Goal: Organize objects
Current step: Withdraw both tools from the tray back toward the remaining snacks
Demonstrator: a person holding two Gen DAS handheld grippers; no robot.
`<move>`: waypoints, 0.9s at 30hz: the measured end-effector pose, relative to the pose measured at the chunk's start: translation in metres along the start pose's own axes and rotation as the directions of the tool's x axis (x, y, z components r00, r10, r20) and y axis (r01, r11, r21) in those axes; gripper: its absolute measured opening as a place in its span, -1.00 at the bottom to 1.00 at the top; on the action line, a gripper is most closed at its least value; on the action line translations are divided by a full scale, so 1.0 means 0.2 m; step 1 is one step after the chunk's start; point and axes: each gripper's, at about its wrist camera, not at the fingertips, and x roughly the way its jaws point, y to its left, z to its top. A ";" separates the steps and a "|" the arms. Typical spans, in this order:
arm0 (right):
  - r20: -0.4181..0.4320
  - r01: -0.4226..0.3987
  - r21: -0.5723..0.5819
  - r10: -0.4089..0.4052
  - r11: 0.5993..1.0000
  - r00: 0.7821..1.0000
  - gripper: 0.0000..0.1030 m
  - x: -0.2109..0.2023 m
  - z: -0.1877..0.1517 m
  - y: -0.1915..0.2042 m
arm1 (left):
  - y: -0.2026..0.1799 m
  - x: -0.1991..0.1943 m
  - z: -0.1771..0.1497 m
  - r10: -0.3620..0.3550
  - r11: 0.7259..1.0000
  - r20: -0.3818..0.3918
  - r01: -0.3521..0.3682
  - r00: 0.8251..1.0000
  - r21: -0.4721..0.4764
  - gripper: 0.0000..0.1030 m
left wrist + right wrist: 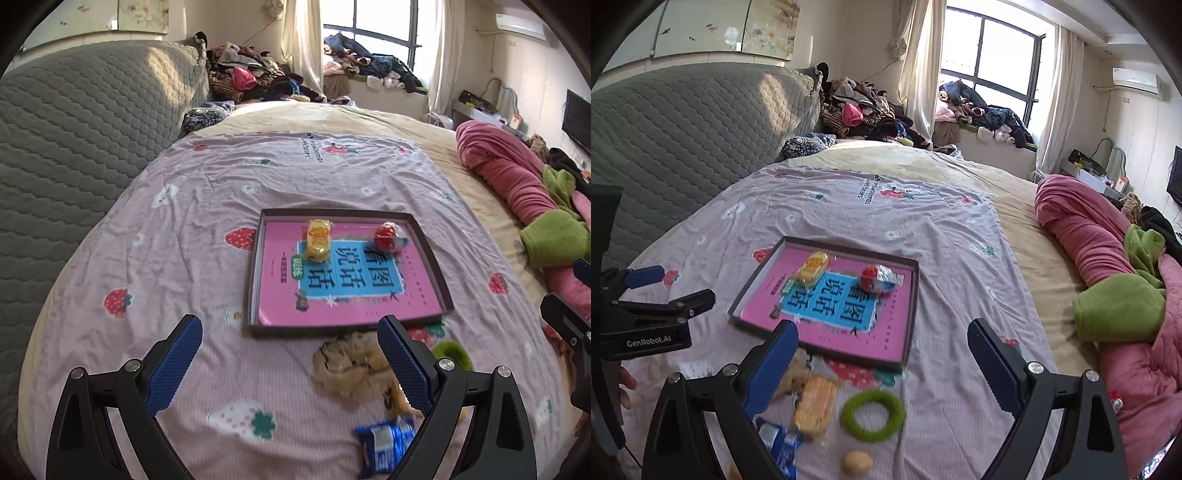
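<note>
**Both claws open above the bed**

The left claw [290,345] and right claw [882,349] gape, holding nothing. The tray [911,310] (pink book inside) carries a yellow snack [812,266] and red-topped packet [878,278]; a green ring [872,410] lies just outside.

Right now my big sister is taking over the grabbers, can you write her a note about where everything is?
Left gripper: open, holding nothing.
Right gripper: open, holding nothing.
Tray sits on the bedsheet, pink book flat inside.
Done: yellow snack pack and red-wrapped snack lie on the book.
Left, all on the sheet in front of the tray: beige fluffy thing, orange packet, blue packet, green ring, small tan ball.
</note>
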 end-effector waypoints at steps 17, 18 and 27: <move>0.000 0.009 0.003 -0.009 1.000 1.000 0.82 -0.32 -0.19 -0.02 | -0.05 -0.26 -0.25 0.015 0.999 -0.021 -0.014 1.000 0.037 0.87; 0.001 0.009 0.003 -0.009 1.000 1.000 0.82 -0.33 -0.20 -0.02 | -0.05 -0.26 -0.26 0.014 0.999 -0.025 -0.013 1.000 0.041 0.87; -0.016 0.014 0.008 -0.013 1.000 1.000 0.82 -0.39 -0.28 -0.03 | -0.11 -0.31 -0.36 0.021 0.998 -0.041 -0.018 0.999 0.067 0.87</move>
